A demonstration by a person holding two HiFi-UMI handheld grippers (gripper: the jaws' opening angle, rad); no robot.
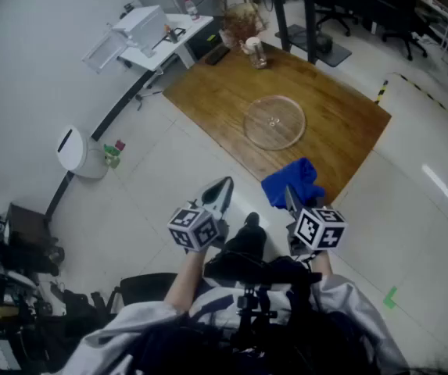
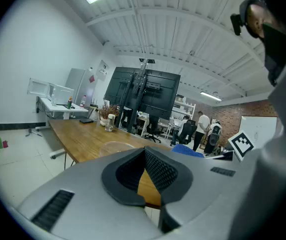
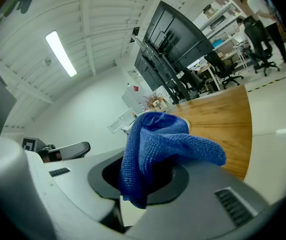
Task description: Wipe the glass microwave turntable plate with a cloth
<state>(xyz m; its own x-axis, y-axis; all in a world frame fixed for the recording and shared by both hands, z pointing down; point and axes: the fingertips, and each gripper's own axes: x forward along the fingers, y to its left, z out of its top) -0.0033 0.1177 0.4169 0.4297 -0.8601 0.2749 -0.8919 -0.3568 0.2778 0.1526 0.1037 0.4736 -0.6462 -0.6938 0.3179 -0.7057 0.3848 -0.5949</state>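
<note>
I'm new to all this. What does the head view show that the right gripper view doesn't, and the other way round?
Only the head view shows the white bin on the floor with a green bottle beside it, and the person's sleeves. Only the right gripper view shows the ceiling light strip and people standing far across the room. Both show the blue cloth pinched in the tongs of the right gripper, and the wooden table beyond it.
</note>
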